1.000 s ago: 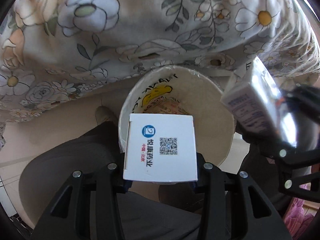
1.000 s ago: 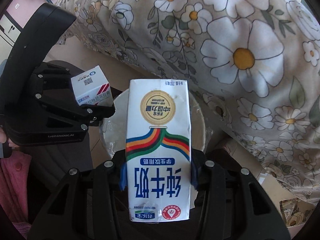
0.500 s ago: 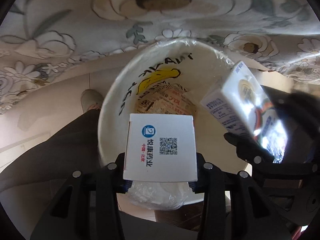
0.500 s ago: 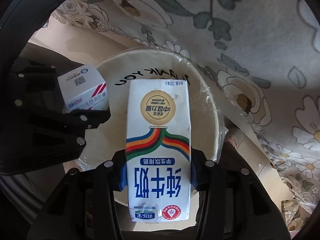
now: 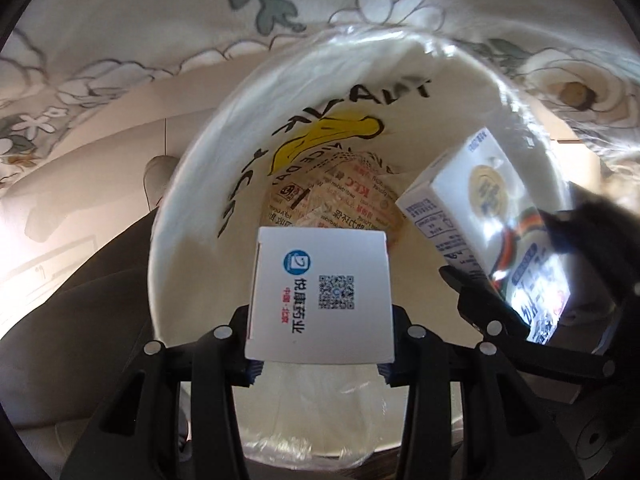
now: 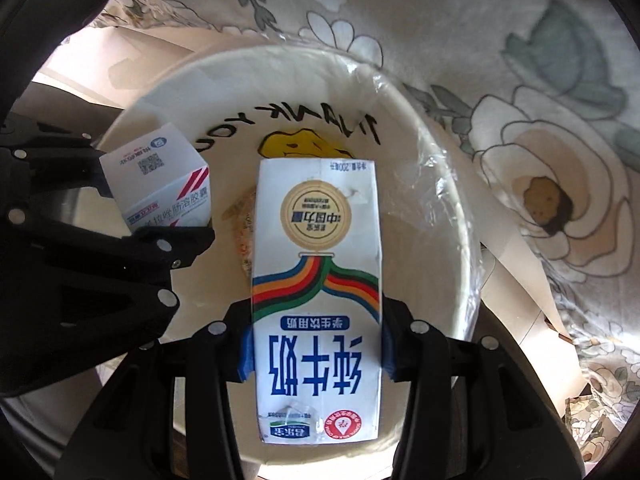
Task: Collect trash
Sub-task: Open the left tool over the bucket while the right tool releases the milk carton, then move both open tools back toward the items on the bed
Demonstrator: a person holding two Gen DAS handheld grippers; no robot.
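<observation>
Two items poised over bin (image 5: pixel 192 184) for drop: left gripper (image 5: pixel 320 354) clamping medicine box (image 5: pixel 320 292), right gripper (image 6: pixel 316 356) clamping milk carton (image 6: pixel 316 280).

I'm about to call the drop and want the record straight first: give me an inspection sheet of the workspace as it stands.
Surface: pale floor beside the bin; no table seen.
Job's things: white medicine box and milk carton, both held over the open trash bin, which has a clear plastic liner.
Clutter: a printed food wrapper lies at the bottom of the bin.
Grippers: left gripper shut on the medicine box; right gripper shut on the milk carton; they sit side by side above the bin.
Cables: nothing seen.
Surroundings: floral fabric hangs behind the bin; a shoe on the floor.
</observation>
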